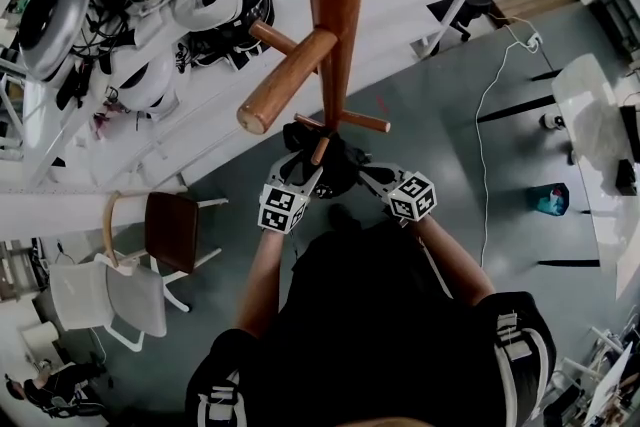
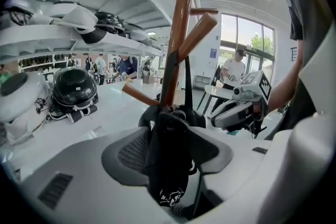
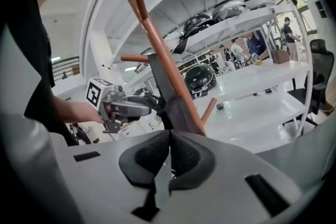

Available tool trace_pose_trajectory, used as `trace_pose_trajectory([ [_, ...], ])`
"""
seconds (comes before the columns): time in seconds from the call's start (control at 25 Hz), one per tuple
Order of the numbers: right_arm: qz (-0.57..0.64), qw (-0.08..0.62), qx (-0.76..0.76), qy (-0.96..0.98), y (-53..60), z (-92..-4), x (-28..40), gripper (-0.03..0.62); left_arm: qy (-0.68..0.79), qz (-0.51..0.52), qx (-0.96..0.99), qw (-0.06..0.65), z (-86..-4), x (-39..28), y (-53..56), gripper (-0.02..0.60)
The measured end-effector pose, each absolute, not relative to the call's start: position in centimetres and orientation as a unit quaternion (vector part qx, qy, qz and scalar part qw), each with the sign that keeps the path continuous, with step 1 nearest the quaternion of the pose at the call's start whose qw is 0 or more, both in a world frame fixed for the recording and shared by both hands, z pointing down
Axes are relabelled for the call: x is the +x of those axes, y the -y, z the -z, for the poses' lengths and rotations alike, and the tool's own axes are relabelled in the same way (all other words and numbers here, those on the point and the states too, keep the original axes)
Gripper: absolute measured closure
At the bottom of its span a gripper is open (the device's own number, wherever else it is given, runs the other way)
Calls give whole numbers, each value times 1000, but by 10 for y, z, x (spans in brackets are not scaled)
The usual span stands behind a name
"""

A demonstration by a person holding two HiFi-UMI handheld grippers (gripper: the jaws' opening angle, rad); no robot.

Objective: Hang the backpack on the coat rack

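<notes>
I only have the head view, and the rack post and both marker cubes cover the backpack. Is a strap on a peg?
Observer: The left gripper view shows a black strap running straight up from the backpack to the base of an upward-angled peg. It looks hooked there.
Operator: What is the left gripper doing with it?
Observer: The left gripper has its fingers apart, with backpack fabric hanging between them.
Operator: And the right one?
Observer: The right gripper has its fingers together with nothing visible between them. The backpack sits beyond them, against the rack post.
</notes>
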State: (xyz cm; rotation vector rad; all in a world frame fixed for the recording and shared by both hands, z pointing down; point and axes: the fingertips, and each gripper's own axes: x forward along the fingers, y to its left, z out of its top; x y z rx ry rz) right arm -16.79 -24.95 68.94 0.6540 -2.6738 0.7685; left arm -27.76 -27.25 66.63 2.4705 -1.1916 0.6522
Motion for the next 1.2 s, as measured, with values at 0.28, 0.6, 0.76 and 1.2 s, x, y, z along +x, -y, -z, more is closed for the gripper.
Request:
trace_pose_trajectory([
  [0.28, -241, 133, 219, 936, 246, -669, -168, 579, 437, -216, 863, 132, -642, -277, 265, 434],
  [0.6, -214, 160, 211, 940, 237, -669, -176, 579, 446, -213, 860, 129, -634, -274, 259, 500],
  [0.76, -191, 162, 196, 948, 233, -659, -181, 580, 441, -215, 862, 127, -632, -270, 254, 520],
  [1.2, -161, 162, 185, 956, 233, -644, -189, 580, 448, -199, 864, 110, -613, -271, 247, 558],
])
